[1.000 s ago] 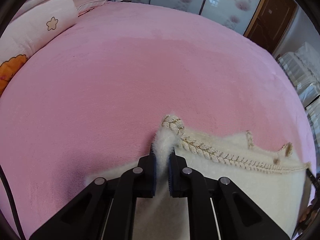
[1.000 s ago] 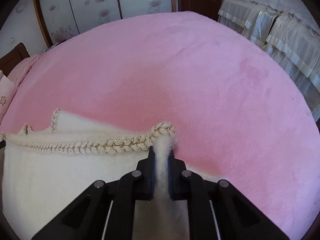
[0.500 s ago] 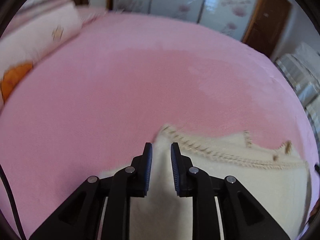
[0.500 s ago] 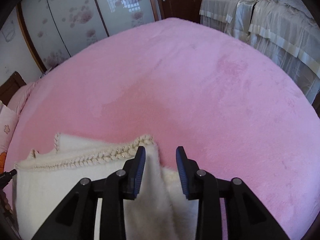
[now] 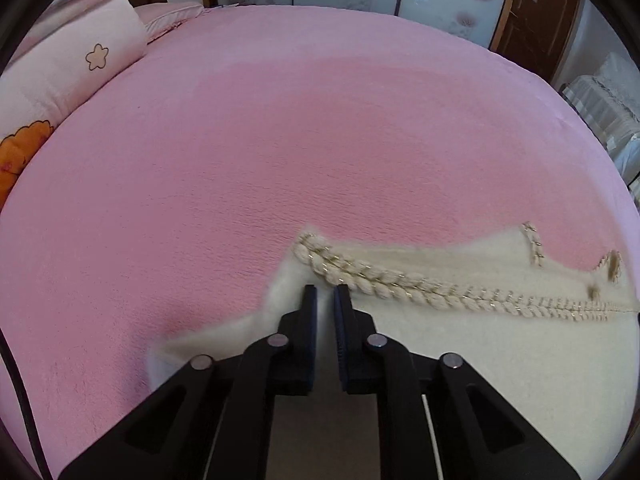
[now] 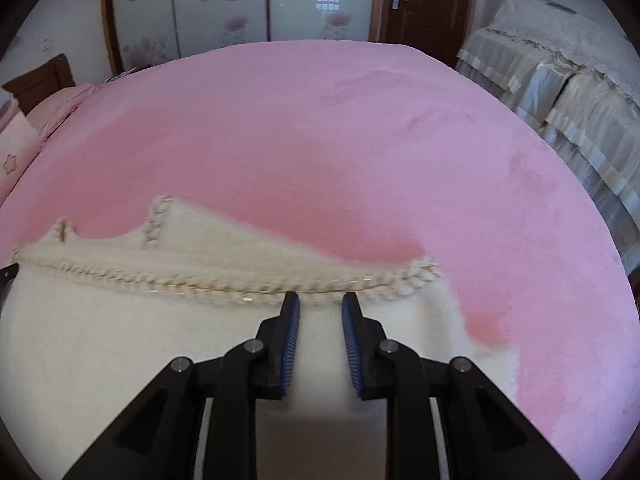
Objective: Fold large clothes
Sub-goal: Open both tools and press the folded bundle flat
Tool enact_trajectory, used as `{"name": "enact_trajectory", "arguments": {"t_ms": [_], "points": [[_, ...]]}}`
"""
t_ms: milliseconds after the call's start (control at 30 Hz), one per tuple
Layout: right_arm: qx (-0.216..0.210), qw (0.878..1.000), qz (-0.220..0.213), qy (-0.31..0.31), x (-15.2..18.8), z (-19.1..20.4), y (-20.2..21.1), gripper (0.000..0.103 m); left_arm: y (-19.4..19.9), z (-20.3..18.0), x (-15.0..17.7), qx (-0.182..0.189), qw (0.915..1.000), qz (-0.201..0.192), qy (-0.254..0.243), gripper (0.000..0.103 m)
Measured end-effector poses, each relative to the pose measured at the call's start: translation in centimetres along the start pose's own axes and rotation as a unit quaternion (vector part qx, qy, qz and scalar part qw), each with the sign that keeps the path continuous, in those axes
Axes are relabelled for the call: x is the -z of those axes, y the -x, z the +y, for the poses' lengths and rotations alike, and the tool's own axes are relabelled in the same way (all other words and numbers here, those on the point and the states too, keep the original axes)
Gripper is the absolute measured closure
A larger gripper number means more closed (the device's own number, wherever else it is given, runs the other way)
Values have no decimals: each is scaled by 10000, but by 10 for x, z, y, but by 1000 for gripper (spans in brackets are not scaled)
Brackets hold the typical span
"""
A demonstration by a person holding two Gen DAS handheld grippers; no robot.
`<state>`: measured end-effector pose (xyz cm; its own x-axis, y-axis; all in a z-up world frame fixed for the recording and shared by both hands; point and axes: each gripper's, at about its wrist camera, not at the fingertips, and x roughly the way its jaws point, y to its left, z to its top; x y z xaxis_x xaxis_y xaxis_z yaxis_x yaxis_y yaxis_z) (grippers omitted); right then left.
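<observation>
A: Where is the garment lying?

B: The fluffy cream garment point(image 5: 500, 360) is spread flat on the pink bedspread point(image 5: 280, 140), w/ its braided gold-flecked trim point(image 5: 420, 282) running across the far edge. It is seen near the bed's front edge, probably so both corners are within reach.

A: Left gripper point(image 5: 325, 294)?

B: Held low over the left corner of the trim. Only a narrow gap is left betw. the jaws, and no fabric is seen pinched there; cloth is visible behind the gap, not in it.

A: Right gripper point(image 6: 320, 302)?

B: Jaws are spread wider, blue pads point(image 6: 291, 336) showing, nothing held. It is poised just short of the trim, a bit inboard of the right corner.

A: Surroundings?

B: A flower-print pillow point(image 5: 72, 72) is stacked at the bed's head on the left; a sofa w/ pale ruffled cover point(image 6: 560, 92) is seen at right; frosted floral wardrobe doors point(image 6: 192, 8) behind.

A: Stage, approx.?

B: One fold is judged laid down; a fresh grip is likely needed next.
</observation>
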<state>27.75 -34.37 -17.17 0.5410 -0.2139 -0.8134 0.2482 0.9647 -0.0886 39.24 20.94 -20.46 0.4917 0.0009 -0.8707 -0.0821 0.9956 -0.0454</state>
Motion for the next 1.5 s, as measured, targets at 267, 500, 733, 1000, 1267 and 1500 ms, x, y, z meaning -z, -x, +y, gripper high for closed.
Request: {"name": "enact_trajectory", "arguments": {"t_ms": [267, 500, 733, 1000, 1267, 1500], "points": [[310, 9924, 368, -1135, 15, -99, -16, 73, -17, 1, 5, 176, 9998, -130, 28, 96], [219, 9950, -194, -960, 17, -84, 33, 73, 14, 1, 11, 273, 9993, -25, 241, 90], [-626, 9959, -511, -399, 26, -34, 114, 72, 116, -25, 51, 181, 9982, -556, -160, 19], [-2050, 9777, -435, 147, 83, 69, 174, 72, 172, -88, 130, 1024, 9912, -615, -565, 16], [-2127, 9768, 174, 157, 136, 113, 135, 72, 116, -99, 185, 862, 9960, -104, -205, 16], [-921, 9954, -218, 162, 150, 59, 133, 78, 103, -46, 193, 110, 9996, -254, -40, 16]]}}
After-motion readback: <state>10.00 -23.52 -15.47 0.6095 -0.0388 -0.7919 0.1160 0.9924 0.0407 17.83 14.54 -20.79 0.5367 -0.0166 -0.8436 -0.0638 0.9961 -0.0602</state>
